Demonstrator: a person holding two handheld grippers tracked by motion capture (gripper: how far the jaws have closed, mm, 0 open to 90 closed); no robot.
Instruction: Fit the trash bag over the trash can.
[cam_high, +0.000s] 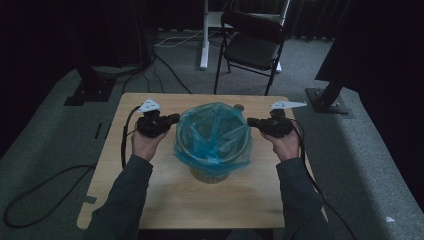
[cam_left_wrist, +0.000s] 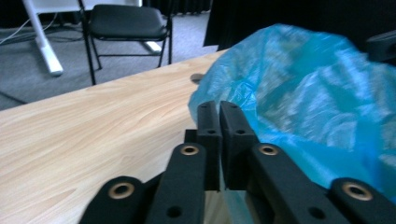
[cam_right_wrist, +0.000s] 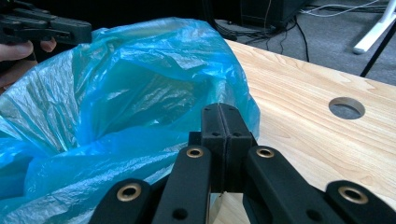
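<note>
A thin blue plastic bag (cam_high: 212, 132) lines a round pale bin (cam_high: 212, 175) at the middle of the wooden table (cam_high: 165, 200); its loose edge is folded out over the bin's rim. My left gripper (cam_high: 174, 118) points in at the bag's left edge, and in the left gripper view (cam_left_wrist: 219, 109) the jaws are pressed together on the film of the bag (cam_left_wrist: 303, 93). My right gripper (cam_high: 250, 121) meets the right edge the same way. In the right gripper view (cam_right_wrist: 219, 112) the jaws are shut with the bag (cam_right_wrist: 130, 93) bunched around their tips.
A black folding chair (cam_high: 252, 42) and a white desk leg (cam_high: 204, 35) stand behind the table. A round hole (cam_right_wrist: 346, 108) is cut in the tabletop near the far edge. Cables trail over the grey carpet at the left. Bare wood lies in front of the bin.
</note>
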